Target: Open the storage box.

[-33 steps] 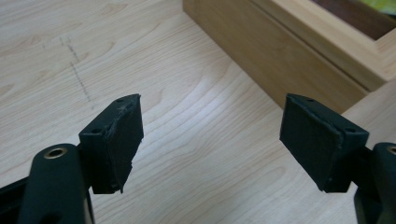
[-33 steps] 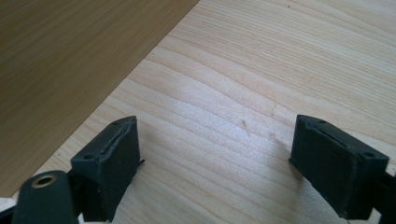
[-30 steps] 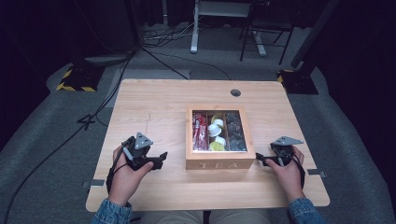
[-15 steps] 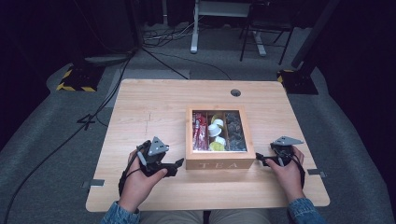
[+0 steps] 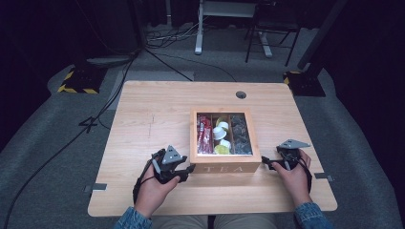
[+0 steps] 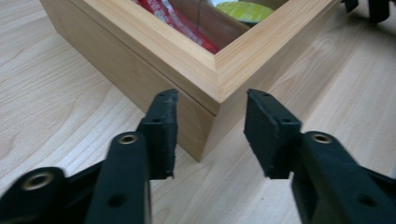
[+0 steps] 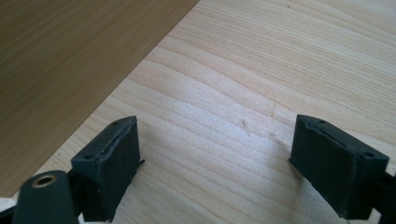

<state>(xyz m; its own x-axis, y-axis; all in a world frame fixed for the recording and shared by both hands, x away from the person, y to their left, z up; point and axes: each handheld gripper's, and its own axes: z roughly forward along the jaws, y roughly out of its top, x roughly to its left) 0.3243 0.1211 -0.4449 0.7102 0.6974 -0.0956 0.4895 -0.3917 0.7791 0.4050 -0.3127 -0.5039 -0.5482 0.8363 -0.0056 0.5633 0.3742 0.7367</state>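
Tea box [image 5: 224,162] near table's [image 5: 157,109] front edge, three compartments: red packets [image 5: 204,135] left, white and yellow pods [image 5: 220,138] middle, dark sachets [image 5: 240,135] right. Left gripper [image 6: 210,123] jaws just closing, straddling box's front-left corner, pads not touching. Right gripper [image 7: 212,156] wide open beside box's right side.

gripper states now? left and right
Left gripper: open, jaws just been closing, astride the tea box corner, pads not touching.
Right gripper: open, holding nothing.
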